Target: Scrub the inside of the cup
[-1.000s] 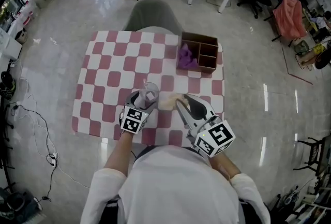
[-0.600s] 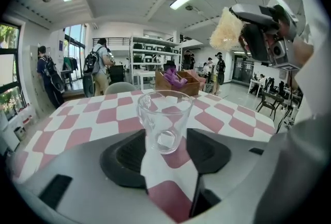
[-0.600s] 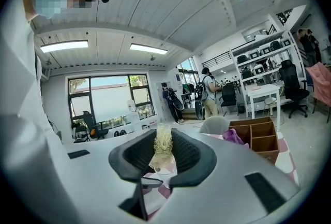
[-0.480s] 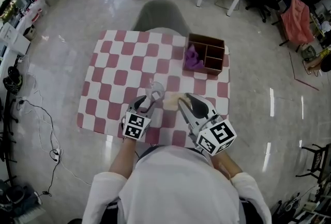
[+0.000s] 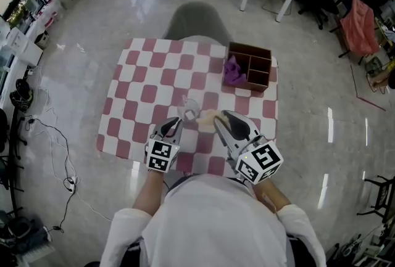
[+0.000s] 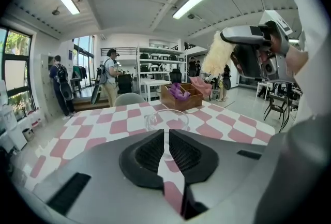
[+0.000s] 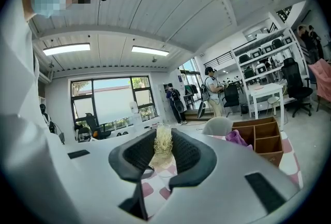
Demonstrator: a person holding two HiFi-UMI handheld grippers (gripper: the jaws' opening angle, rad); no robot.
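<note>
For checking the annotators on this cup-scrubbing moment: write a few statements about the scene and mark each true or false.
1. The left gripper is clamped on the wall of the clear cup. True; its jaws have just been closing, with the wall between them.
2. The right gripper is empty. False: it grips a pale fibrous scrubber.
3. A purple cloth lies in the wooden box. True.
4. The scrubber is inside the cup. False: it is held outside, to the cup's right in the head view.
5. The tablecloth is blue-striped. False: it has red and white checks.
</note>
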